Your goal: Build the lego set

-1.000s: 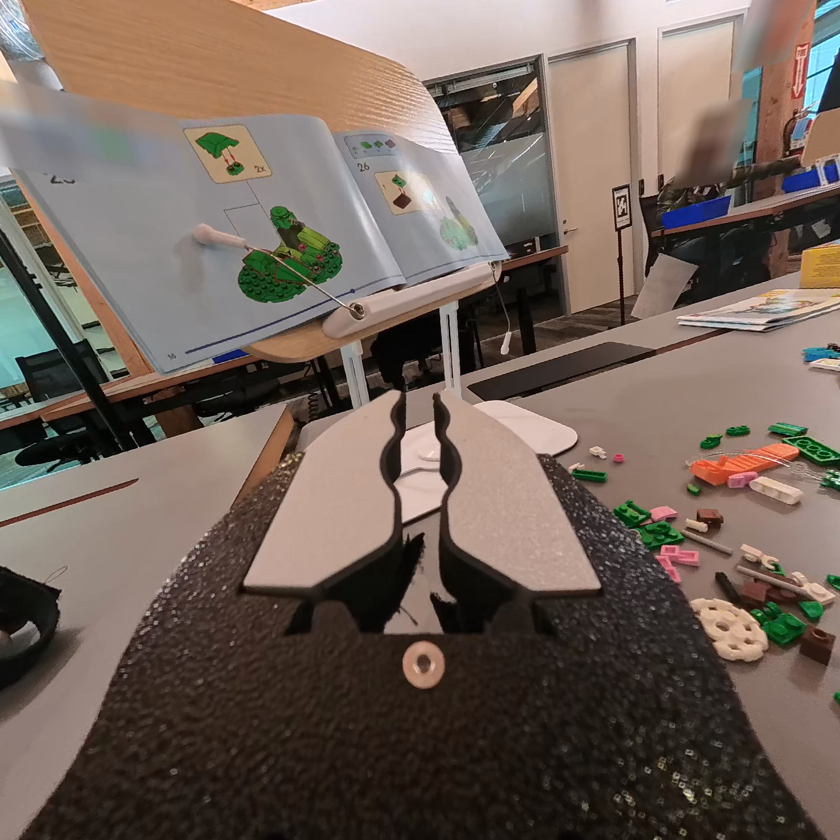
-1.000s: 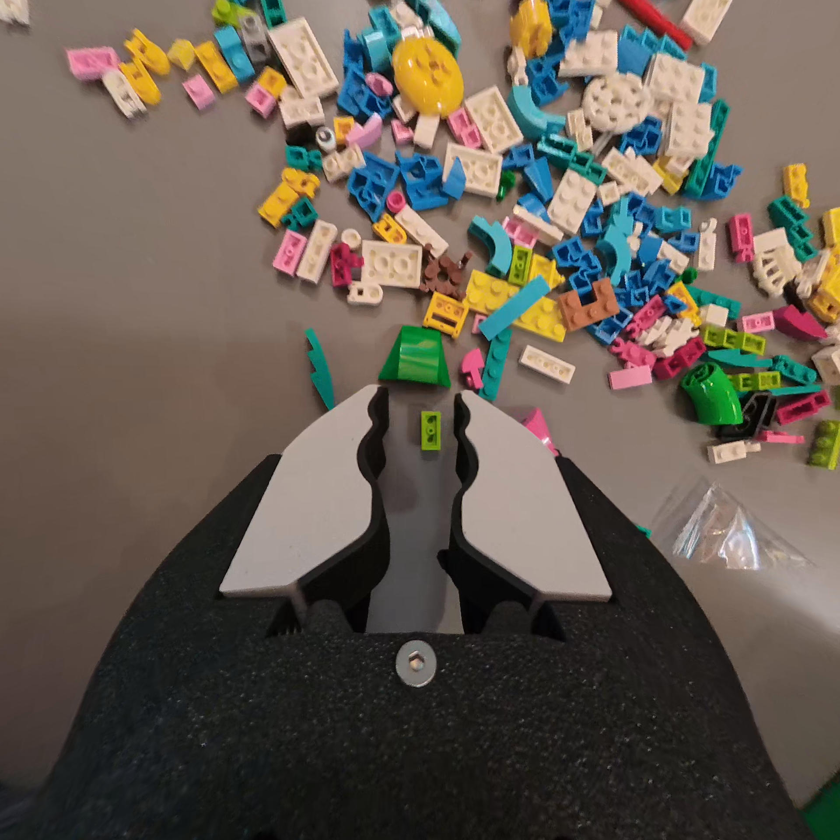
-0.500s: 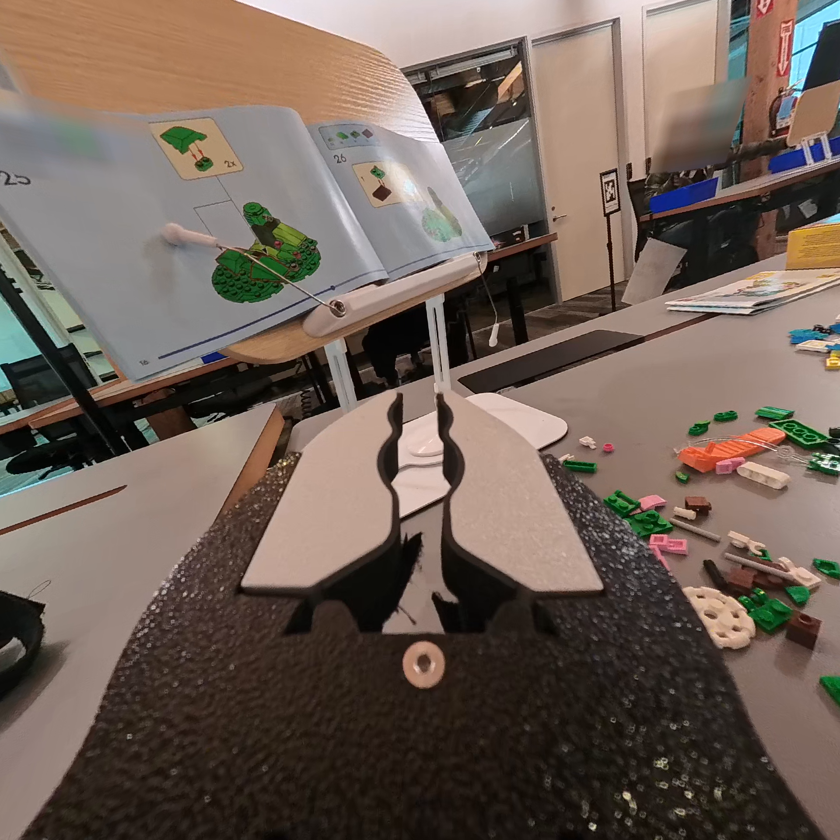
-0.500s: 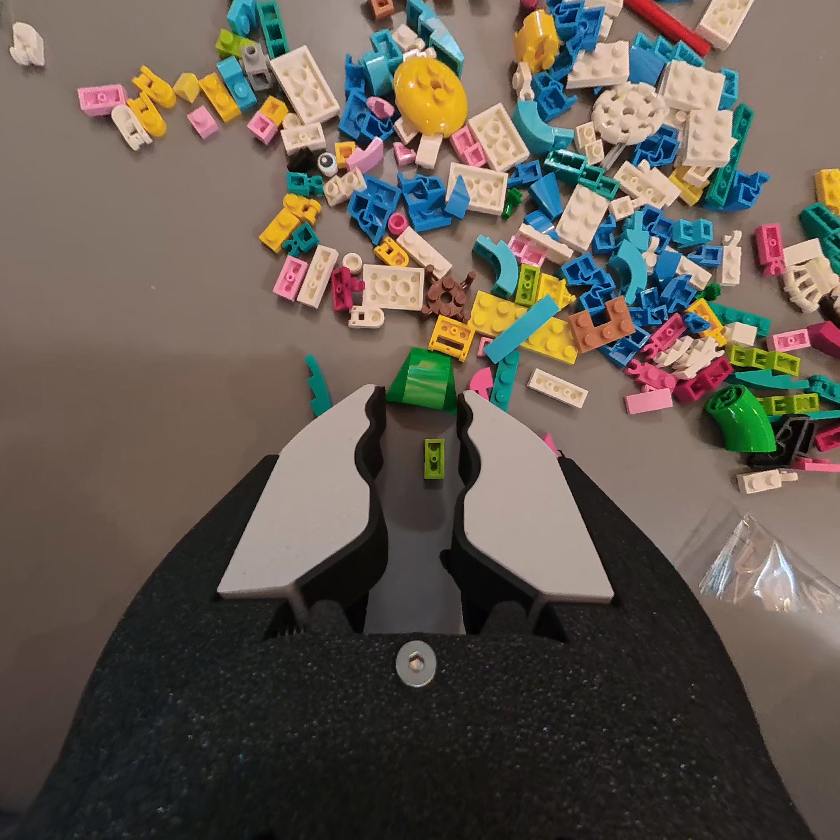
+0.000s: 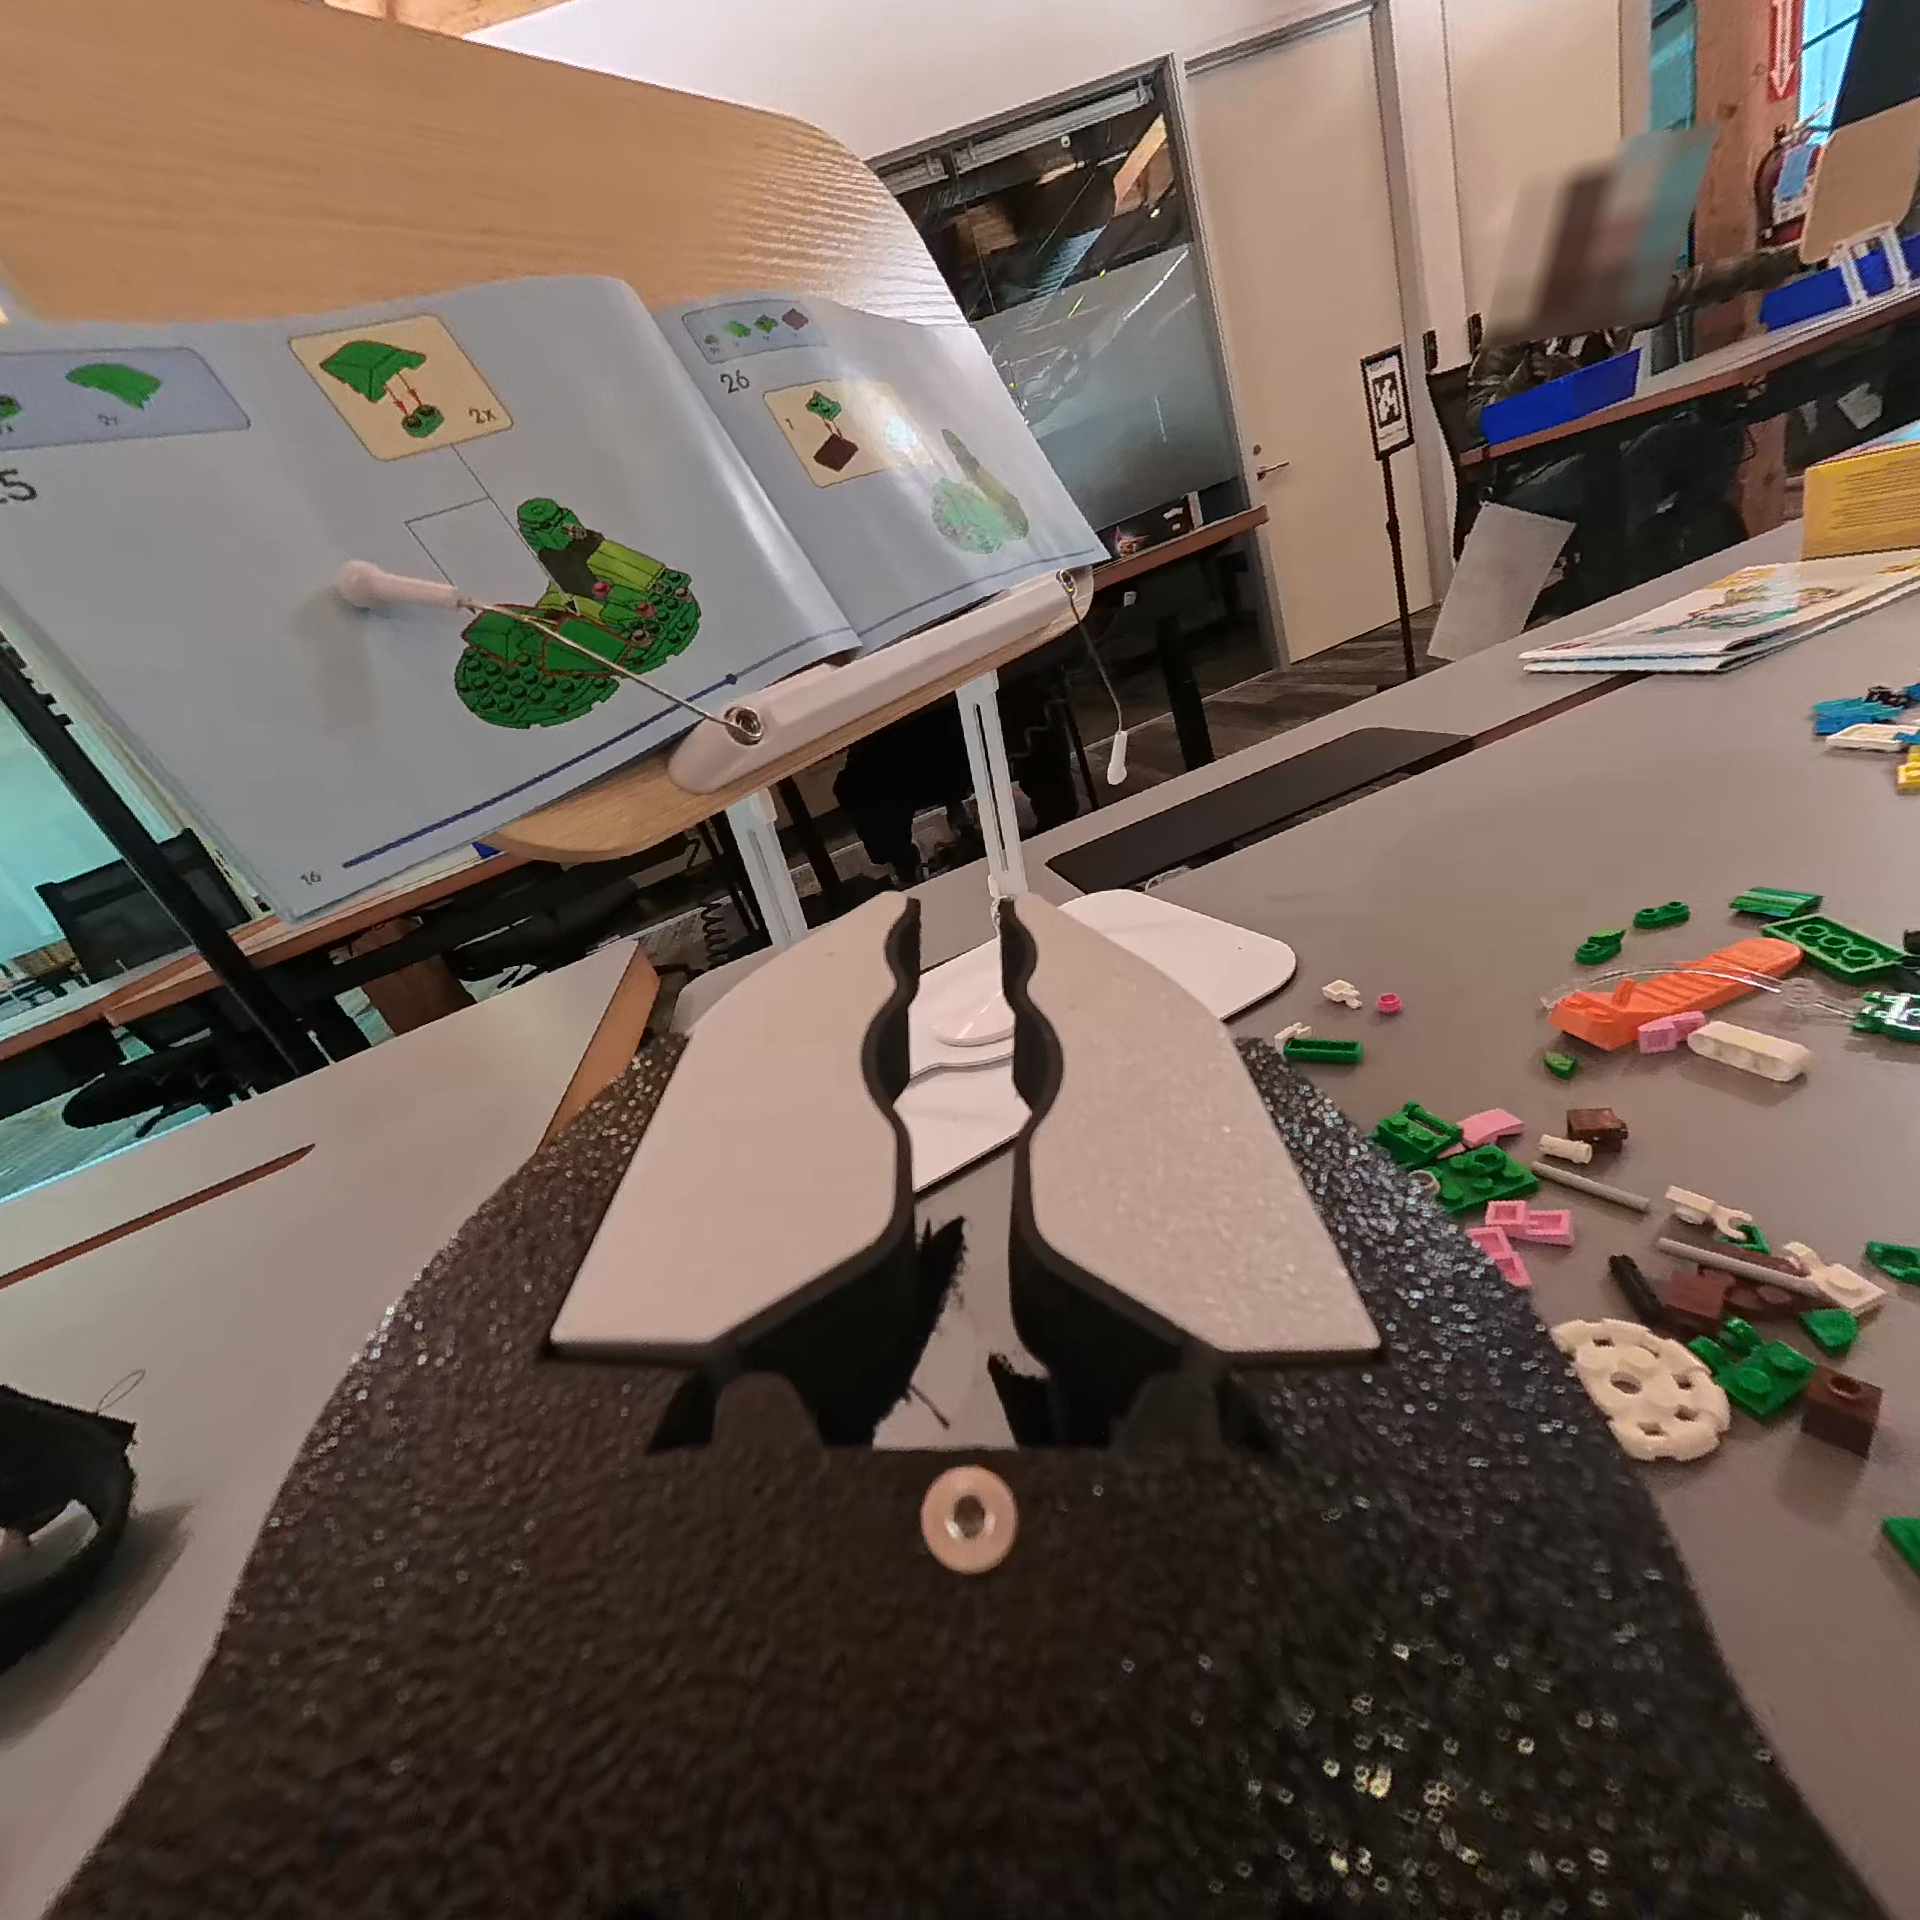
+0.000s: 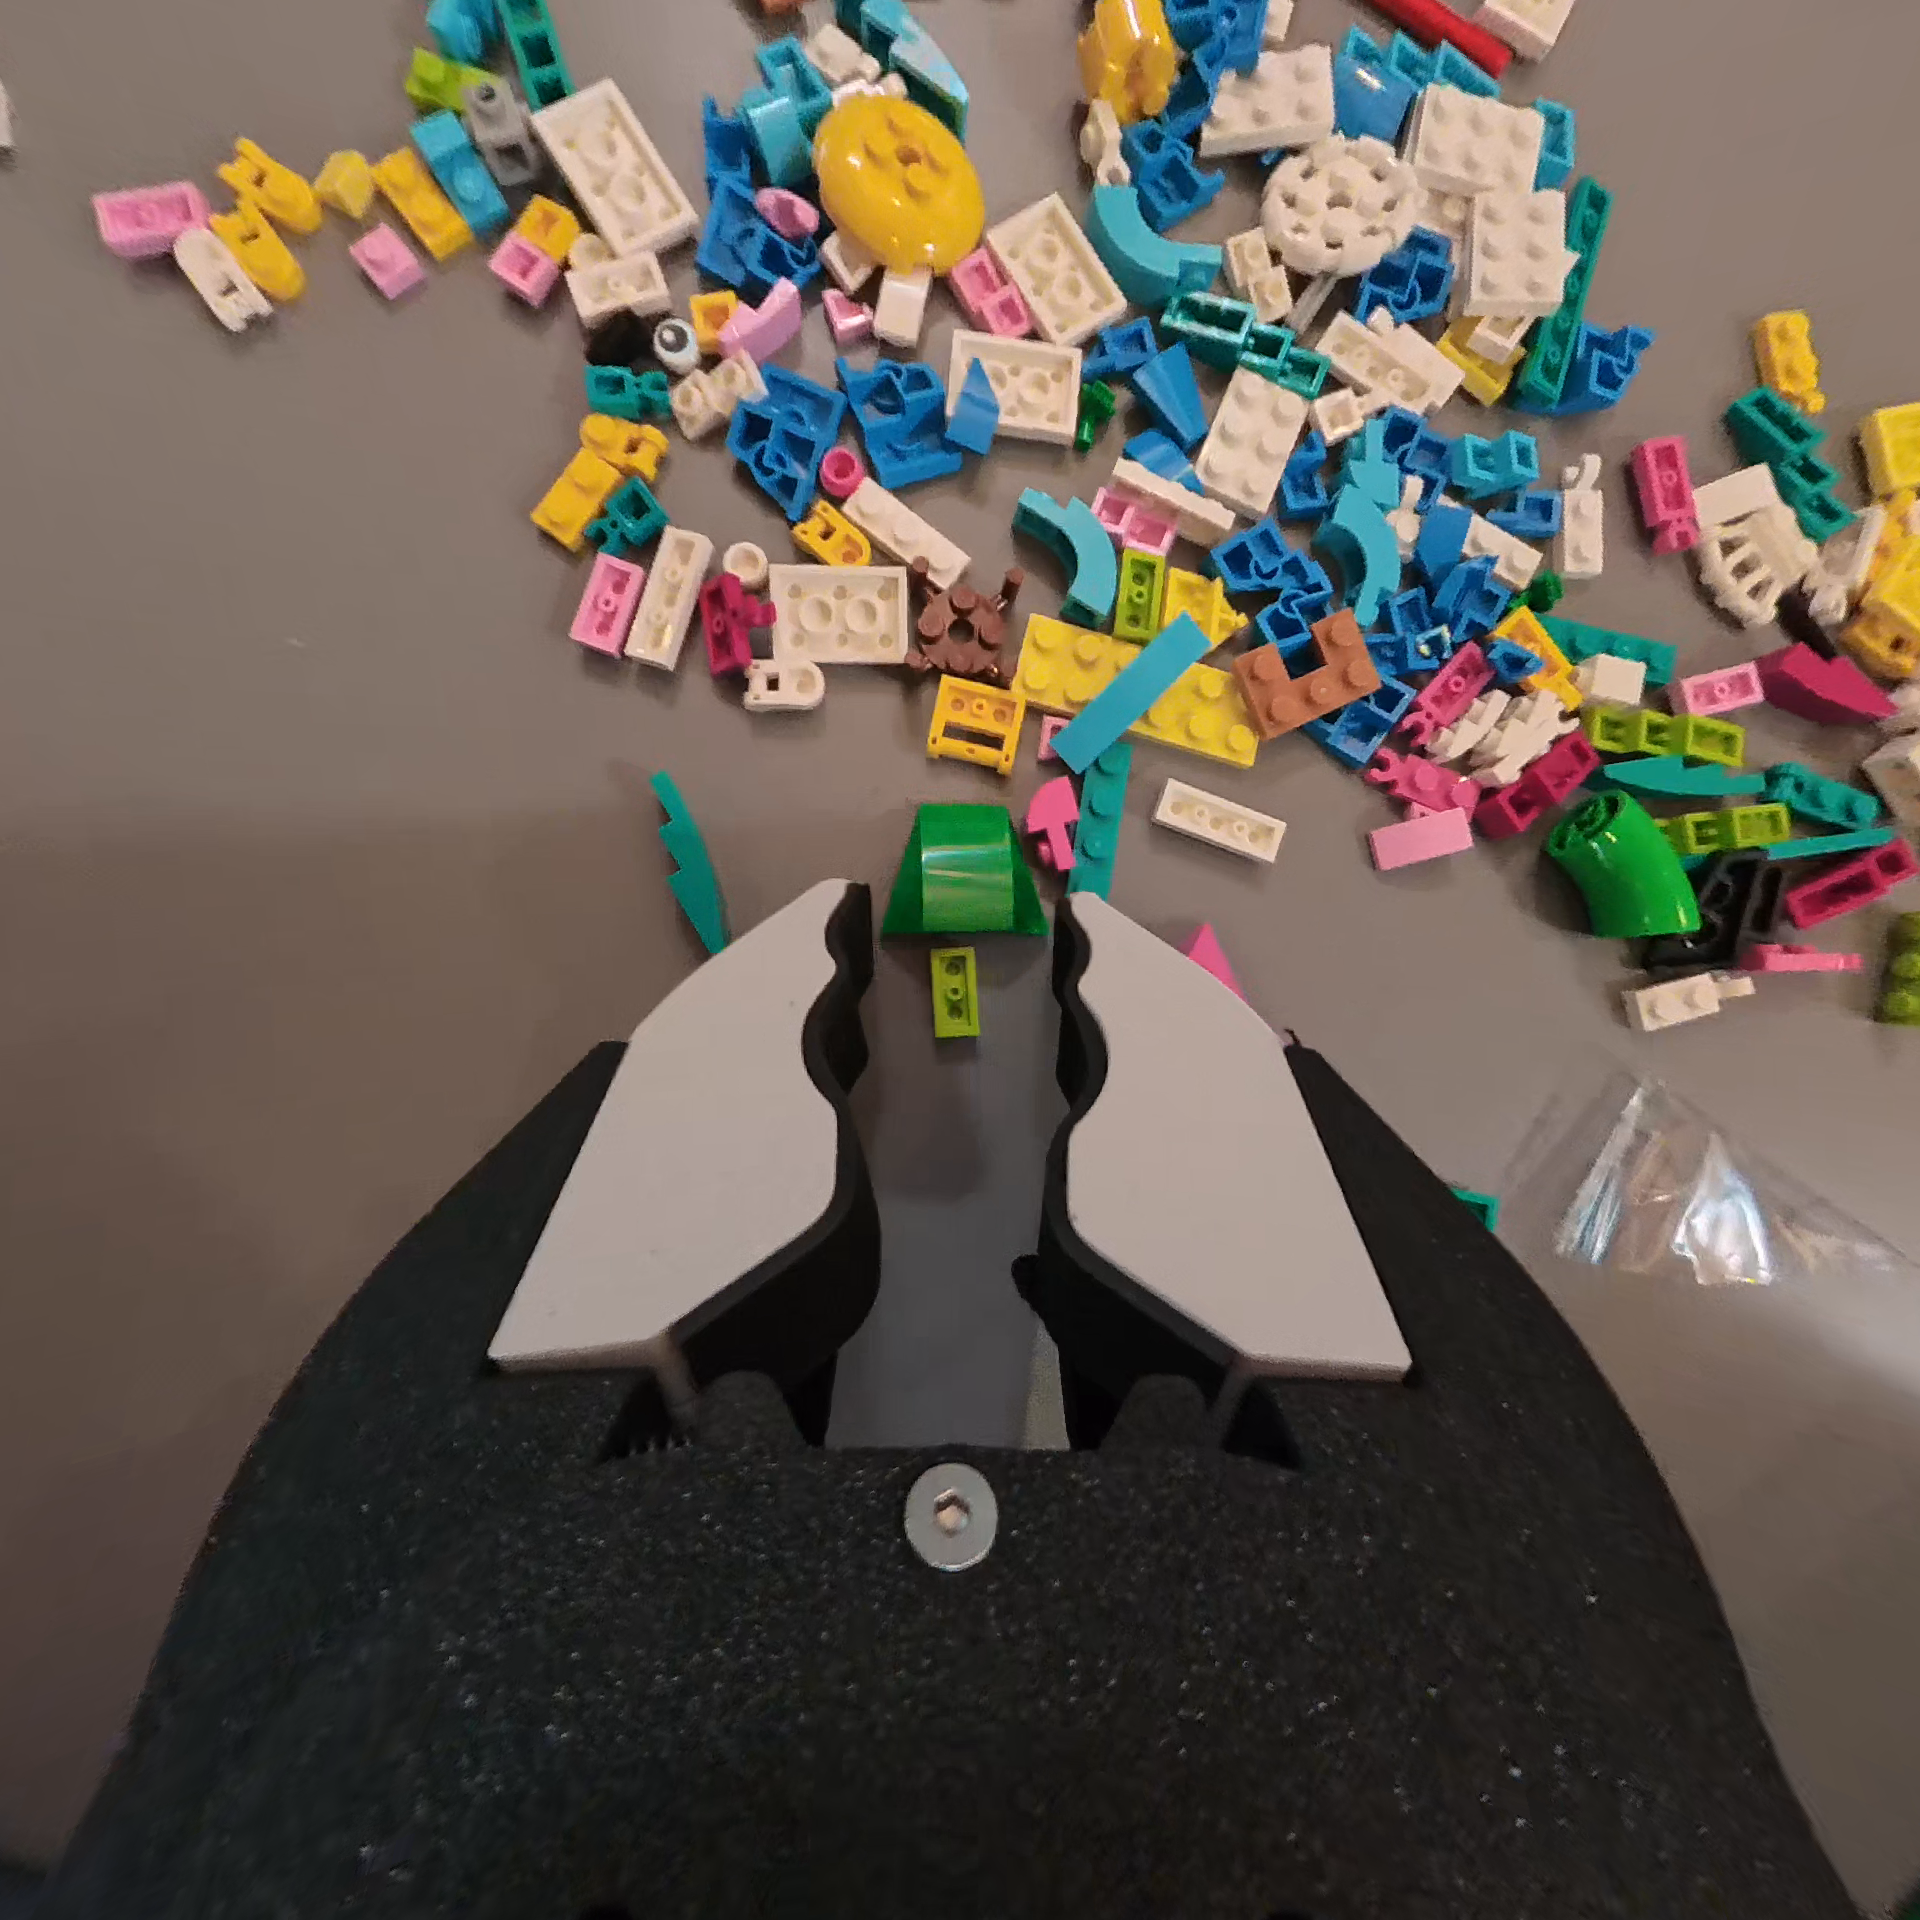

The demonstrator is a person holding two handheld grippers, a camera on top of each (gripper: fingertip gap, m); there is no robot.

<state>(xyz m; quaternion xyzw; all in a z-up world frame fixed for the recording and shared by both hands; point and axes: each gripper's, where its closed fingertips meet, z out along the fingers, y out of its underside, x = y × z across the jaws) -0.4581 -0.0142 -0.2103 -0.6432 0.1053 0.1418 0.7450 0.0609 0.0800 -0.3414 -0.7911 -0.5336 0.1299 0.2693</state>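
Green sloped piece [image 6: 962,871] lined up between spread right gripper [image 6: 961,906] tips (left gripper [image 5: 958,920] idle, slightly parted, holding nothing); next, advancing and pinching its sides.

Right wrist view: sloped piece [image 6: 964,873] lies on the table [image 6: 260,727] just ahead of the right gripper [image 6: 961,914], level with its fingertips. Small two-stud plate [image 6: 955,993] lies behind it, between the fingers. Main brick pile [image 6: 1195,416] spreads ahead and right. Plastic bag [image 6: 1704,1195] lies right of the gripper.

Left wrist view: instruction booklet [image 5: 499,561] sits on a stand [image 5: 1091,997] ahead of the left gripper [image 5: 956,925]. Smaller brick scatter [image 5: 1714,1195] lies to its right.
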